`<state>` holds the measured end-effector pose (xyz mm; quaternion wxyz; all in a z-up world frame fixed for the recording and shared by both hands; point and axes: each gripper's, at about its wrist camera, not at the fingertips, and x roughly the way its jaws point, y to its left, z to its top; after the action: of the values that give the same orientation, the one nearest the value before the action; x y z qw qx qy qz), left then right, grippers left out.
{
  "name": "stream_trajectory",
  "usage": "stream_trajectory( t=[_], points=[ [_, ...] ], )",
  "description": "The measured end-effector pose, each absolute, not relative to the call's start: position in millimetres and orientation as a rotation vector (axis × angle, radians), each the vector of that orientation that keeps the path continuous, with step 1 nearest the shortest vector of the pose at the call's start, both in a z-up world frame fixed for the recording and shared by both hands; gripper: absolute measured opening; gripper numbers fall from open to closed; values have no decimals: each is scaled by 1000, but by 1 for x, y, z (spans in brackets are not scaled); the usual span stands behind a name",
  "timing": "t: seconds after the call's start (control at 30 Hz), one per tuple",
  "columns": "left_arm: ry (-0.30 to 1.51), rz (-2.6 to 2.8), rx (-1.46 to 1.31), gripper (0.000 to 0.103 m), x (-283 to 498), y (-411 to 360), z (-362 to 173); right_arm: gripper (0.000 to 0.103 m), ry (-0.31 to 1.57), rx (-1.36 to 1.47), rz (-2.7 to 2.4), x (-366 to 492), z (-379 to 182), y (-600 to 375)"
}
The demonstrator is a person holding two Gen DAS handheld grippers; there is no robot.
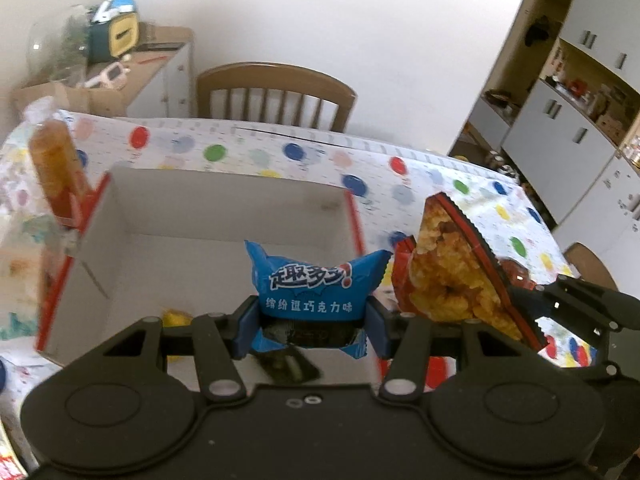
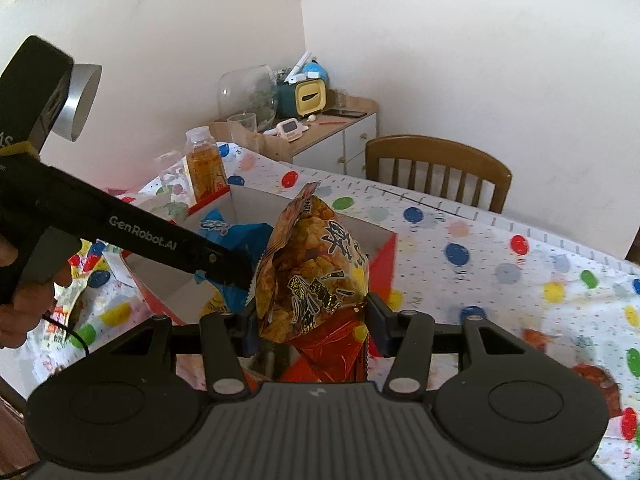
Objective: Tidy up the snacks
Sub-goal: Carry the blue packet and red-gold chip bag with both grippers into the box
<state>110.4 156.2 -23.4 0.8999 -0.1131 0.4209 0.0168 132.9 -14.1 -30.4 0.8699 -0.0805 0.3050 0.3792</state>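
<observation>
The left gripper (image 1: 310,320) is clamping a blue foil snack packet (image 1: 310,288) over the open white cardboard box (image 1: 192,216); the right gripper (image 2: 310,330) is pinching an orange crinkled crisp bag (image 2: 312,272) near the box's right edge. Each should be lowered inside the walls before release.

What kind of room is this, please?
Probably a home dining room: a table under a dotted tablecloth, wooden chairs beside it, and white storage cabinets holding household items along the wall.
</observation>
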Motion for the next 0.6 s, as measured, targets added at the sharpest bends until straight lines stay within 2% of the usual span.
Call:
stream_trajectory(
  t=[0.6],
  points=[
    [932,200,-190,53,132,237,-54,51,743,-237,793,172,-69,71]
  ],
)
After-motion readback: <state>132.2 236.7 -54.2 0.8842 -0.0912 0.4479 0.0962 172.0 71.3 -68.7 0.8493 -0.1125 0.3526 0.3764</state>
